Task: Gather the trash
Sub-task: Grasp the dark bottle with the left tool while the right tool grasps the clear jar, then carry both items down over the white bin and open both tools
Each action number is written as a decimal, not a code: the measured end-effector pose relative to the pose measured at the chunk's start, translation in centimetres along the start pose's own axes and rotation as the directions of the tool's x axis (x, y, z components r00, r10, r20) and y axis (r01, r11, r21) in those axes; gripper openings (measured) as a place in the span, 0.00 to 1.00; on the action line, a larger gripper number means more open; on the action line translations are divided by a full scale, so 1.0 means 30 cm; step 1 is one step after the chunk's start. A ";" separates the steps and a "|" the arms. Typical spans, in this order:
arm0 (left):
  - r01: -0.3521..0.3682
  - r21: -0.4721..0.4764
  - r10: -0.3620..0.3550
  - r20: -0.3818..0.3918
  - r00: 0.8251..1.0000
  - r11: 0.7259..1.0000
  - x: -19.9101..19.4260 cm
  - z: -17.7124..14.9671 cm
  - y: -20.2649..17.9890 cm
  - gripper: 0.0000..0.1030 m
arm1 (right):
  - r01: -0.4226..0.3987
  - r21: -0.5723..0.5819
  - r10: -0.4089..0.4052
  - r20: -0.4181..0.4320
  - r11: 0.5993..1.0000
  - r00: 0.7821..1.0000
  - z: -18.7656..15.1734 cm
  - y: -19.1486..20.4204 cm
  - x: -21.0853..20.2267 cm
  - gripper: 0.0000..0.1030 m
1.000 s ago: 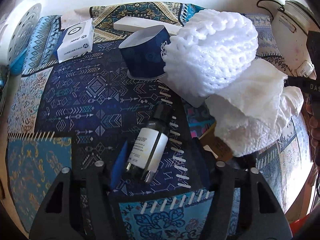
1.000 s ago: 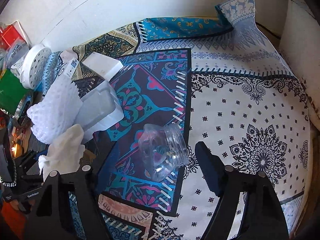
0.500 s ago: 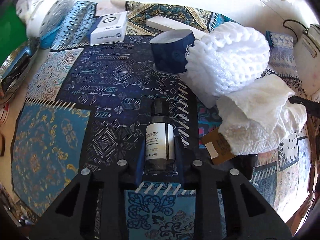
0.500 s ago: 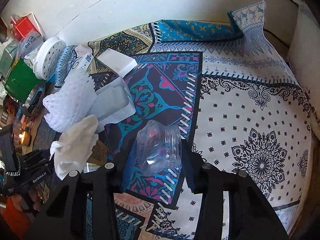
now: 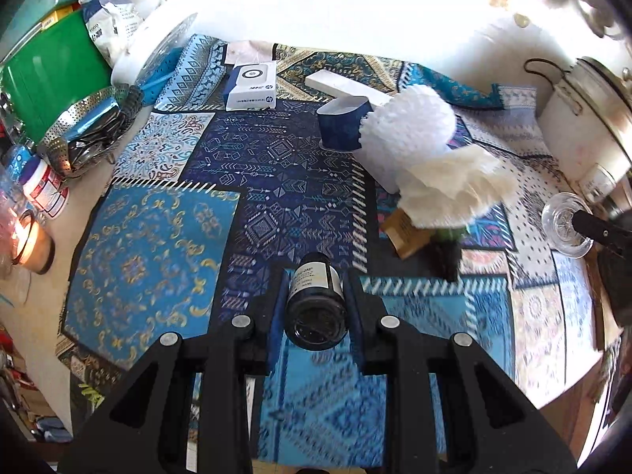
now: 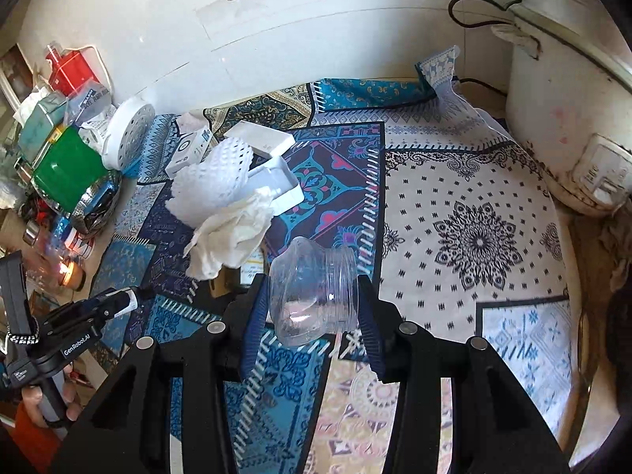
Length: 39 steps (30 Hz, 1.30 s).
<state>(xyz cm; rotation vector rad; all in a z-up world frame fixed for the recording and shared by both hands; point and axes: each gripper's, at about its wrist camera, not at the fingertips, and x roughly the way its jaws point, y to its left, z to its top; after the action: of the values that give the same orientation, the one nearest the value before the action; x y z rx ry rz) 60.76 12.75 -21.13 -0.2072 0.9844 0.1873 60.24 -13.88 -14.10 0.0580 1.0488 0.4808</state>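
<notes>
Left wrist view: a dark bottle (image 5: 315,303) is pinched between the fingers (image 5: 276,312) of the left gripper (image 5: 316,308), raised above the patterned cloth (image 5: 150,268). Its long axis runs along the fingers, with the round base turned toward the camera and the white label uppermost; the far end is hidden. Beyond it, a white foam net (image 5: 410,130) and crumpled tissue (image 5: 454,193) are seen beside a blue paper cup (image 5: 343,126), with a white box (image 5: 252,91) farther back. At the right edge, a clear jar (image 5: 565,223) is shown end-on. Right wrist view: the jar (image 6: 312,296) is gripped between the fingers (image 6: 367,316) of the right gripper (image 6: 312,316), clear of the cloth (image 6: 474,237). It lies crosswise, its threaded open mouth pointing right and its crumpled body left. The left gripper (image 6: 136,298) is visible at lower left; the bottle cannot be made out there. The net (image 6: 213,185) and tissue (image 6: 229,237) rest against a white tray (image 6: 284,189).
</notes>
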 end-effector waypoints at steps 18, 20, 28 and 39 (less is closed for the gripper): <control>0.123 0.147 -0.125 0.004 0.992 0.981 -0.342 -0.468 0.089 0.27 | 0.027 0.074 -0.031 0.045 0.997 0.999 -0.572 0.342 -0.251 0.39; 0.135 0.149 -0.134 -0.019 0.991 0.980 -0.354 -0.524 0.079 0.27 | 0.030 0.076 -0.032 0.027 0.997 0.999 -0.621 0.355 -0.254 0.39; 0.138 0.146 -0.119 -0.130 0.984 0.980 -0.287 -0.743 0.015 0.27 | 0.035 0.061 -0.030 -0.090 0.997 0.995 -0.781 0.351 -0.202 0.39; 0.108 0.046 -0.088 -0.321 0.943 0.993 0.082 -1.005 -0.039 0.27 | -0.002 0.055 0.018 -0.286 0.998 0.958 -1.009 0.209 0.086 0.39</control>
<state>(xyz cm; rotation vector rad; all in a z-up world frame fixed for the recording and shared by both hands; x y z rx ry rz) 38.16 4.01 -39.27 -0.2324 1.2966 0.0302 33.55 -12.66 -29.88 0.0429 1.3472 0.4789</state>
